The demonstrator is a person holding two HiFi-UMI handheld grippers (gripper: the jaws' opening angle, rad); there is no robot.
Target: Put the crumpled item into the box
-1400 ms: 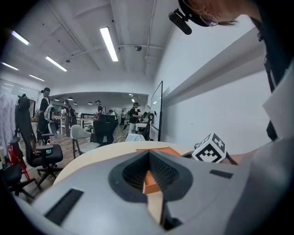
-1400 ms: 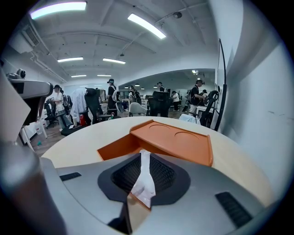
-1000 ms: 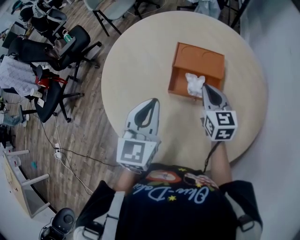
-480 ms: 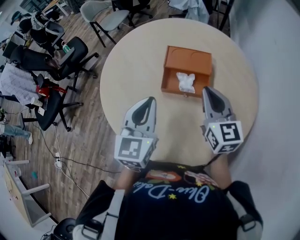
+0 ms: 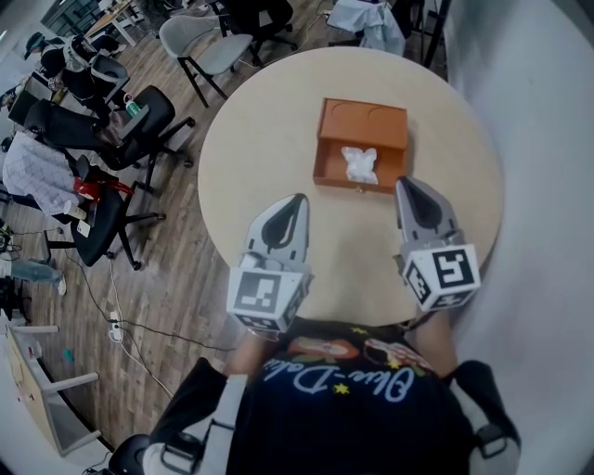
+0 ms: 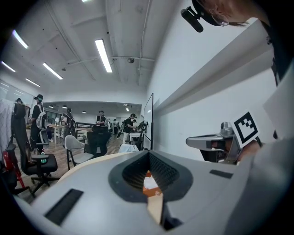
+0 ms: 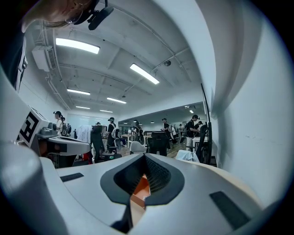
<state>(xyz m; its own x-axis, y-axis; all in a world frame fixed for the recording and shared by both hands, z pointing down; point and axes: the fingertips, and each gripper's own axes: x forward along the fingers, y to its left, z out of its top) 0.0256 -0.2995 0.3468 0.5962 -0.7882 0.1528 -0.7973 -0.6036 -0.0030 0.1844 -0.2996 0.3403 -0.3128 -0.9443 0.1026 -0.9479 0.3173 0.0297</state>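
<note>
An orange box lies open on the round table, and a crumpled white item rests inside its near half. My right gripper is shut and holds nothing, its tip just short of the box's front right corner. My left gripper is shut and holds nothing too, over the table to the left of the box and nearer to me. Through the gap in the left gripper view I see the box with the white item. The right gripper view shows only a slice of the orange box.
Office chairs and cables stand on the wooden floor to the left of the table. A white wall runs close along the right side. A cloth-draped chair is behind the table. People stand far off in the room.
My right gripper has drawn back from the box's front edge toward me, leaving the crumpled item in the box. The left gripper has hardly moved.
</note>
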